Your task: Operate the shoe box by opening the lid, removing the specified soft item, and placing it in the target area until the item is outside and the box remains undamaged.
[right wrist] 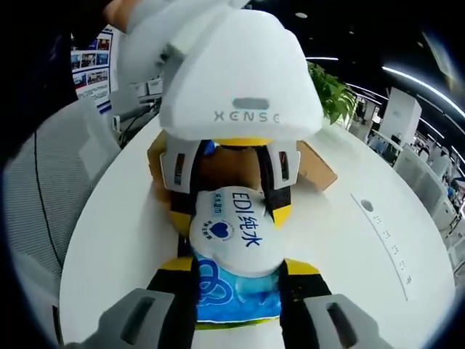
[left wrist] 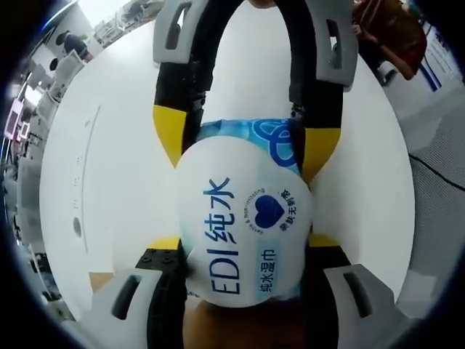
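Wipes pack clamped by both the left hand-held gripper & right hand-held gripper above shoe box. Step: removal. Next: carry to desk, release.

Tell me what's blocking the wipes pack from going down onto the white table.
Nothing visible does. The wipes pack is clamped between both grippers, left gripper and right gripper, above the table. The cardboard box sits behind it.
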The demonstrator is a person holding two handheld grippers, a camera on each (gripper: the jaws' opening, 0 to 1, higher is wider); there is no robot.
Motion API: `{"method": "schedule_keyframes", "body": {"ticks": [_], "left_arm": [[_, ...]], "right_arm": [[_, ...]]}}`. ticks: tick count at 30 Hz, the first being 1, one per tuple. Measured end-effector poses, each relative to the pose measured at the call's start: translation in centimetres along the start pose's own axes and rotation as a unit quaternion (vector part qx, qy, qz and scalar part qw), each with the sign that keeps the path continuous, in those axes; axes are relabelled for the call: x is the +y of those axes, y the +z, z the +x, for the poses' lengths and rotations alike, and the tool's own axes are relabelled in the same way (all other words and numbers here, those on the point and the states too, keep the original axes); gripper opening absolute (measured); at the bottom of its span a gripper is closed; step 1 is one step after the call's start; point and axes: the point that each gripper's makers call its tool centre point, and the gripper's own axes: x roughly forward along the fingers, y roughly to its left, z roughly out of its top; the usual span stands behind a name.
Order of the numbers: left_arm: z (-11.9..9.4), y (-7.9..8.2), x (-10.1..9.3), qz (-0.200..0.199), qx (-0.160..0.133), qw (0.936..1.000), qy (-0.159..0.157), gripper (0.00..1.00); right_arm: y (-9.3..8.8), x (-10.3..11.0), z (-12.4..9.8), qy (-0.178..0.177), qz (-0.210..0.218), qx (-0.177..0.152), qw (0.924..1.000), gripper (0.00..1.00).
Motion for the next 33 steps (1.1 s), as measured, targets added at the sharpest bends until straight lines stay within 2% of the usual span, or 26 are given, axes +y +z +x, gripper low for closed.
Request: {"method": "schedule_keyframes", "body": {"ticks": [7,14,19,21,24,33], "left_arm": [[-0.1,0.4,0.0,-0.001,-0.015,0.9999,0.003,0.64],[-0.6,0.1,0.0,-0.007,-0.011,0.9999,0.0,0.65],[-1.2,-0.4,-0.6,-0.016,-0.011,0.9997,-0.015,0.72],[-1.7,-0.2,-0.4,-0.017,-0.017,0.9997,-0.008,0.7],[-2.4,0.1,-0.5,-0.029,-0.028,0.9991,-0.012,0.72],[-4.7,0.7,-0.8,-0.035,-0.054,0.9979,-0.011,0.77]], "right_arm": [[-0.5,-0.1,-0.7,-0.001,0.004,0.002,1.0,0.4],[-0.4,-0.1,-1.2,-0.008,0.017,0.006,0.9998,0.41],[-0.4,-0.1,-1.6,-0.012,0.024,0.012,0.9996,0.46],[-0.5,0.2,-1.8,-0.01,0.026,0.021,0.9994,0.5],[0.0,0.3,-2.2,-0.01,0.028,0.019,0.9994,0.51],[0.5,0.8,-3.8,-0.01,0.029,0.032,0.999,0.57]]}}
